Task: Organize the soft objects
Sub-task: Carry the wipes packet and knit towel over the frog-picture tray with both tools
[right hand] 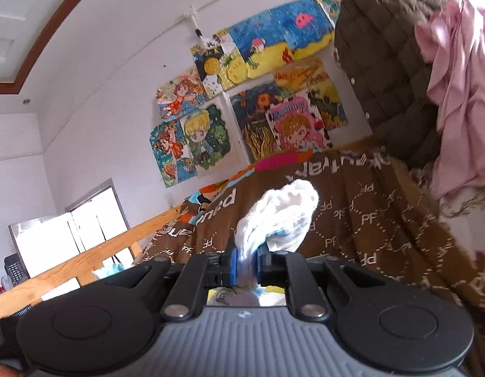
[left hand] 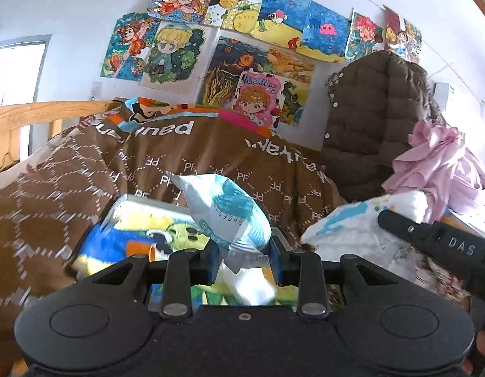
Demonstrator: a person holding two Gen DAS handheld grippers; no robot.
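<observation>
I have one soft pack (left hand: 229, 216) pinched in my left hand-held gripper (left hand: 244, 251) and a white diaper (right hand: 277, 220) clamped in the right hand-held gripper (right hand: 245, 262), both lifted over the bed (left hand: 69, 188). I judge neither is put away yet, so the sorting remains.

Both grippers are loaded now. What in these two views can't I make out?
- Left wrist view: lower end of the packet in the left gripper, hidden behind the gripper body.
- Left wrist view: print on the packet, too small.
- Right wrist view: bottom of the white bundle in the right gripper, hidden by its body.
</observation>
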